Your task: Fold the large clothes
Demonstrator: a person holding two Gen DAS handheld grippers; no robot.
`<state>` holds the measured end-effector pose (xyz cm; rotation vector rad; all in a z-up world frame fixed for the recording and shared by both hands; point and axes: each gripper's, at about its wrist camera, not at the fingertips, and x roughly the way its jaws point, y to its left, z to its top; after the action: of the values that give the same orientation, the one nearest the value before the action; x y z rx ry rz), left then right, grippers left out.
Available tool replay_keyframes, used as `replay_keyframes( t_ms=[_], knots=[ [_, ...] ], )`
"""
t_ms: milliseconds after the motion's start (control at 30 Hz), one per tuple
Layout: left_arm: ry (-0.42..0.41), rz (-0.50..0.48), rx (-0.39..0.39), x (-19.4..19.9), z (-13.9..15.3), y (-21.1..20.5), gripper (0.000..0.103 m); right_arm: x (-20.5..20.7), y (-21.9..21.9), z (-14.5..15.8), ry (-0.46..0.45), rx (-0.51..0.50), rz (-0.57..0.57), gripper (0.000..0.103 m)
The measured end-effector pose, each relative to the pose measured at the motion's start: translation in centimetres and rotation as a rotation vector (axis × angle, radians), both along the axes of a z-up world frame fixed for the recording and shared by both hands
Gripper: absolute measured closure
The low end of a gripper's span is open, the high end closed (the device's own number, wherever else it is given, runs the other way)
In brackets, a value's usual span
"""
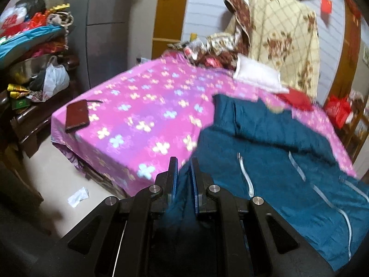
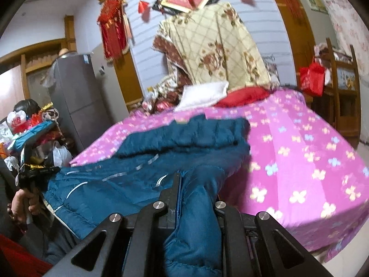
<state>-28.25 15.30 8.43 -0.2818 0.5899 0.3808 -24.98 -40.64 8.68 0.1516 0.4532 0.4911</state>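
Observation:
A large teal padded jacket (image 1: 272,157) with pale reflective stripes lies spread on the bed's pink flowered sheet (image 1: 143,106), near the front edge. My left gripper (image 1: 184,161) is shut on a fold of the jacket's edge at the bed's front. In the right wrist view the jacket (image 2: 175,147) lies bunched across the sheet (image 2: 299,157). My right gripper (image 2: 198,184) is shut on a thick fold of it; the cloth hides the right finger. The left gripper (image 2: 37,170) and the hand holding it show at the far left.
A dark wallet-like case (image 1: 77,115) lies on the bed's left corner. A white pillow (image 1: 256,73), a red cushion (image 2: 242,97) and a floral quilt (image 2: 214,48) sit at the head. A cluttered side table (image 1: 34,73), grey fridge (image 2: 76,97) and wooden chair (image 2: 343,97) flank the bed.

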Motion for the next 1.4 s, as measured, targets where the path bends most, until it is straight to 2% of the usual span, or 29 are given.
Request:
replay_keyframes(
  t_ms=[100,133,200,333,400,467,500,633,767,833,900,1000,1133,1200,1300,1400],
  knots=[
    [-0.058,0.057,0.064,-0.5,2.1,0.6,0.097,0.1,-0.7,1.2,-0.033,0.032,0.0,0.093],
    [-0.059,0.052,0.059,-0.3,2.3,0.9,0.097,0.3,-1.1,1.2,-0.031,0.045,-0.003,0.093],
    [-0.034,-0.001,0.003,0.6,2.0,1.3,0.097,1.0,-1.4,0.5,-0.008,0.074,-0.007,0.093],
    [0.013,-0.073,0.033,1.0,1.2,0.2,0.096,1.0,-0.2,-0.7,0.013,0.049,0.026,0.093],
    [0.043,-0.118,0.034,1.0,0.5,0.1,0.086,0.7,0.0,-1.0,0.014,0.044,0.031,0.093],
    [0.102,-0.156,0.028,0.9,-0.7,0.0,0.036,0.5,-0.4,-1.4,0.021,0.056,0.031,0.093],
    [0.114,-0.178,0.026,0.5,-1.4,-0.1,0.032,0.5,-0.6,-1.6,0.029,0.064,0.03,0.093],
    [0.166,-0.254,0.038,-0.6,-4.0,-1.1,0.032,0.3,-0.7,-2.2,0.044,0.072,0.029,0.093],
    [0.259,-0.343,-0.144,-1.4,-8.3,-1.0,0.032,0.1,-0.5,-2.5,0.048,0.068,0.038,0.093],
    [0.289,-0.36,-0.201,-2.0,-9.9,-1.2,0.033,0.0,-0.4,-2.5,0.053,0.069,0.039,0.093],
    [0.262,-0.379,-0.22,-2.7,-10.0,-1.5,0.033,-0.1,-0.2,-2.5,0.052,0.062,0.037,0.093],
    [0.247,-0.457,-0.319,-3.0,-10.3,-1.8,0.033,-0.1,-0.1,-2.4,0.053,0.053,0.041,0.093],
    [0.294,-0.548,-0.377,-2.5,-11.3,-2.4,0.033,-0.3,0.1,-2.3,0.049,0.047,0.041,0.093],
    [0.314,-0.59,-0.442,-1.7,-11.7,-2.2,0.033,-0.3,0.1,-2.3,0.051,0.047,0.041,0.093],
    [0.332,-0.59,-0.508,-0.3,-11.9,-1.6,0.033,-0.4,0.1,-2.3,0.055,0.05,0.039,0.093],
    [0.37,-0.581,-0.496,0.5,-11.6,-1.5,0.045,-0.6,0.1,-2.3,0.054,0.047,0.039,0.093]
  ],
)
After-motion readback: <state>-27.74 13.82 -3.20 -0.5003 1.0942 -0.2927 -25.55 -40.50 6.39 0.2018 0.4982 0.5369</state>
